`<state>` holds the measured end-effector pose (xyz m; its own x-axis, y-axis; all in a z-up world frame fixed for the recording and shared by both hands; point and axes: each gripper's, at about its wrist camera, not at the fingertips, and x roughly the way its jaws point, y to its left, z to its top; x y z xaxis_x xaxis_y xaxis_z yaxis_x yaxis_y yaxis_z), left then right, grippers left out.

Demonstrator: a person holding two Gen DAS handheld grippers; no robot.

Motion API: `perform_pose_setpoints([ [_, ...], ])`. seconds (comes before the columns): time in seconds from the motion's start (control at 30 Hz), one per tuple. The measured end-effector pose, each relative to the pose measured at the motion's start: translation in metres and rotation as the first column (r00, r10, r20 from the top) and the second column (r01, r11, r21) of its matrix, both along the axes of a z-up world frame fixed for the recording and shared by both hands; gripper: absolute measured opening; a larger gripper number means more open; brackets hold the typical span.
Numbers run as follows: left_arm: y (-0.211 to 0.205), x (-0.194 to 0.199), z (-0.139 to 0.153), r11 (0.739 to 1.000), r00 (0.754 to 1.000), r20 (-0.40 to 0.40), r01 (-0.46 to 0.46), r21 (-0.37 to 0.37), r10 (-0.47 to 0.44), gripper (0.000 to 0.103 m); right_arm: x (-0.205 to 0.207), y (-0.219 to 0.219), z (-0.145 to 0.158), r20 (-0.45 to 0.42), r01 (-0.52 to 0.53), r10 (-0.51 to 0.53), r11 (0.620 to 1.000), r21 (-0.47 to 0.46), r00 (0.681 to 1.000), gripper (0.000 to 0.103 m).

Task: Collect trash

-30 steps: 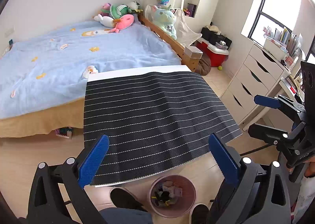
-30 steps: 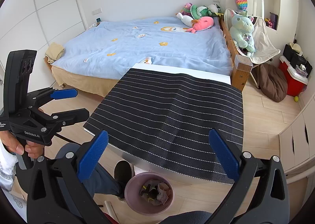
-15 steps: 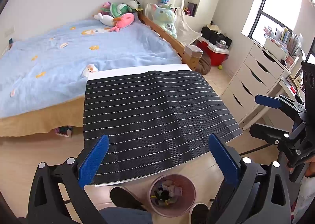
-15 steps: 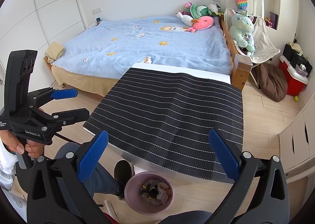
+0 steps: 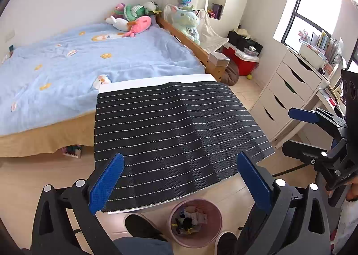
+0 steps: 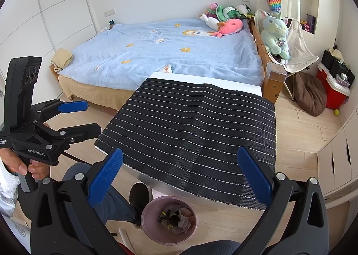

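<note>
While both tools hang above the near edge of the bench (image 5: 156, 81), the left gripper (image 5: 179, 178) has its blue pads (image 5: 105, 185) wide apart and holds nothing. The right gripper (image 6: 180, 178) is the same: its jaws stand far apart with only air between them. In the right wrist view the left gripper appears again at 9 o'clock, held by a hand (image 6: 24, 166), and its two fingers are also spread.

A black mat with thin white lines (image 5: 174, 134) covers almost the whole bench; only a white strip of the bench top shows at the far edge. Nothing else lies on the mat.

The pink trash bin (image 5: 213, 236) stands on the wooden floor (image 5: 33, 178) just below the near edge of the bench, at 6 o'clock in both views. Inside it lies the trash (image 5: 189, 221), small crumpled papers and dark bits; I cannot tell the single pieces. A dark shoe (image 5: 138, 224) of the person is just beside the bin, at its 9 o'clock side.

Behind the bench, at 12 o'clock, is a bed with a light blue cover (image 6: 179, 53), and plush toys (image 6: 230, 25) rest near its head. A white drawer chest (image 5: 288, 96) stands at 3 o'clock in the left wrist view.
</note>
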<state>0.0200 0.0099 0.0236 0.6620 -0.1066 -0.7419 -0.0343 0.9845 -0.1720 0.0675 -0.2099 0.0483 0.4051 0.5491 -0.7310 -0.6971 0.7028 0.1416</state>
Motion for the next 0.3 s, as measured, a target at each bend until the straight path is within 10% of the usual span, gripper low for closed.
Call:
perform_pose_setpoints([
  [0.3, -0.0008, 0.0005, 0.0003, 1.0, 1.0, -0.004, 0.0, 0.011, 0.0, 0.097, 0.0003, 0.0002, 0.0008, 0.0, 0.0, 0.0, 1.0, -0.001, 1.0, 0.1],
])
